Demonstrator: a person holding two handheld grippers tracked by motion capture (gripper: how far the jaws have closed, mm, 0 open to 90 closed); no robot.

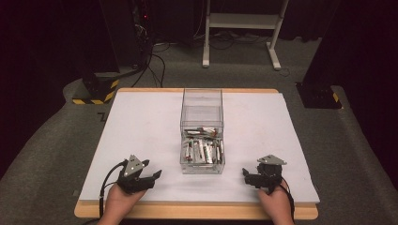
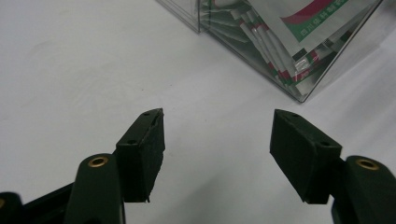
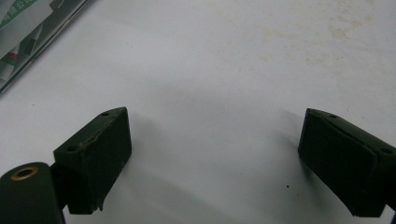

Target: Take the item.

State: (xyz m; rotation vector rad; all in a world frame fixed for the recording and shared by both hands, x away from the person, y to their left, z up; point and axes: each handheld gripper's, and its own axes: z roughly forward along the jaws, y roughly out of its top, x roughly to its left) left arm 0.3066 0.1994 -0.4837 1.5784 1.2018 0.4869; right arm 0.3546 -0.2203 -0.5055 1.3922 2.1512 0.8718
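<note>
A clear plastic box [image 1: 202, 131] stands in the middle of the white table top and holds several white sachets [image 1: 202, 151] with red and green print. My left gripper [image 1: 151, 172] rests near the front edge, left of the box, jaws wide apart with bare table between them. In the left gripper view the box corner [image 2: 299, 70] with the sachets lies just ahead and to the right of the left gripper [image 2: 217, 123]. My right gripper [image 1: 246, 175] sits right of the box, open and empty. The right gripper [image 3: 212, 126] has the box edge [image 3: 28, 42] at its far left.
The white sheet [image 1: 141, 122] covers a wooden table [image 1: 197, 211] whose front edge lies just behind both hands. Beyond the table, a white stand [image 1: 244, 28], cables [image 1: 155, 65] and black bases with yellow-striped edges [image 1: 94, 91] sit on the grey carpet.
</note>
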